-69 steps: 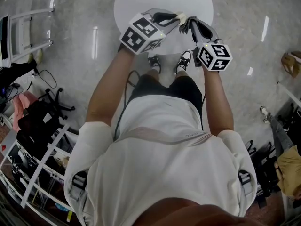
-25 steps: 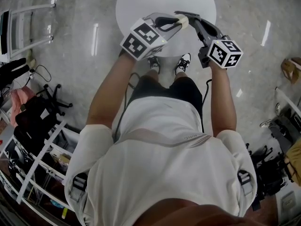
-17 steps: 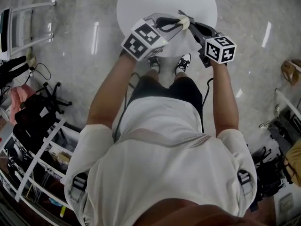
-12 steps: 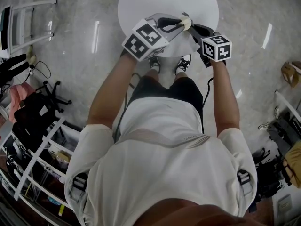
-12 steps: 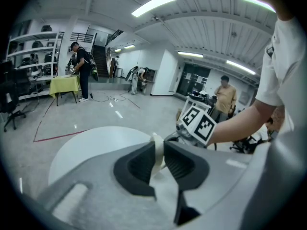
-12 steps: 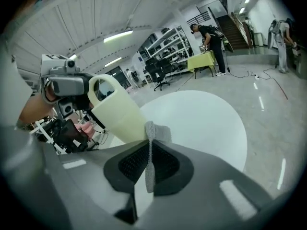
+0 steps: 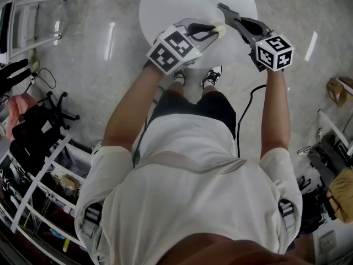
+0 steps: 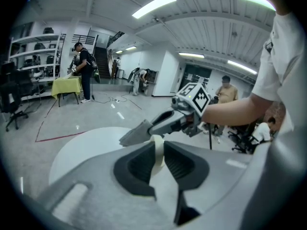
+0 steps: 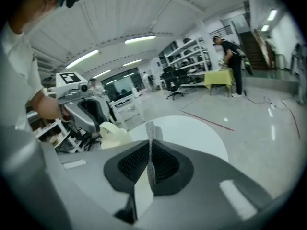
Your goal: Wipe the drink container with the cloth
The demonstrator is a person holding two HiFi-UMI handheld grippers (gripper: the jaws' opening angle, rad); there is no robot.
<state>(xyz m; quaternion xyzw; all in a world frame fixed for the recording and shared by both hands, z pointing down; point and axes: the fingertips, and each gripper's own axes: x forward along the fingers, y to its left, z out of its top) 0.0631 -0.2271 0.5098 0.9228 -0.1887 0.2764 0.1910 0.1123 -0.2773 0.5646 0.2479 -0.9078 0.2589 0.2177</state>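
The cream-coloured drink container (image 9: 113, 133) is held above the near edge of the round white tabletop (image 7: 165, 4), at 12 o'clock in the head view. The left gripper (image 8: 159, 147) is clenched on it, with the container's thin edge pinched between the jaws. The right gripper (image 9: 150, 150), at 1 o'clock from the container, is clamped on a thin grey cloth (image 9: 149, 128) that stands upright between its jaws. Whether the cloth touches the container cannot be told.
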